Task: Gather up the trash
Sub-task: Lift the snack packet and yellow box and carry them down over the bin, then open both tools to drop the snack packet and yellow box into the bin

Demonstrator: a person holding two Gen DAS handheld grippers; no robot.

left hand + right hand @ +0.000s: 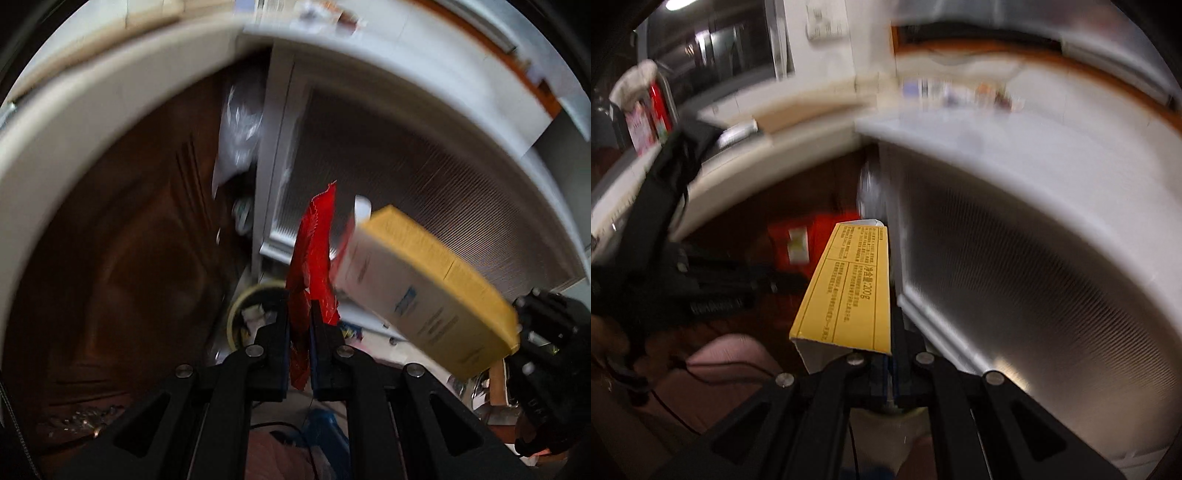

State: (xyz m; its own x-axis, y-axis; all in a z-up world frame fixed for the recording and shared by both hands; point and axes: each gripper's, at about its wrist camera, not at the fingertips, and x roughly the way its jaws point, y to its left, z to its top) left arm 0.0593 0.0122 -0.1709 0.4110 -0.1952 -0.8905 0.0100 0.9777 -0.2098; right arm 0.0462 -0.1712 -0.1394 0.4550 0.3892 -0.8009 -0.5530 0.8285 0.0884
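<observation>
Dark wood flooring and a pale cabinet front point(424, 177) fill the blurred background of both wrist views, with a white countertop edge point(92, 122) arching overhead. Left gripper point(300, 325) — jaws drawn narrow and clamped on a red wrapper point(314, 243), whose long axis runs straight out along the fingers. Right gripper point(891, 354) — jaws likewise pinched tight, on the near edge of a yellow-and-white carton point(849, 288); the carton's long axis also runs forward, away from the fingers. In the left view the carton point(424, 284) hangs just to the right of the wrapper, near it but apart.

Governing relation: a round bin point(251, 314) with scraps inside sits low on the floor, just left of the left fingertips and partly hidden behind them. It seems to be the drop target. By this reading the left hand is the nearer one, and the carton must cross leftward, past the wrapper, to reach the rim. No bin shows in the right view.
</observation>
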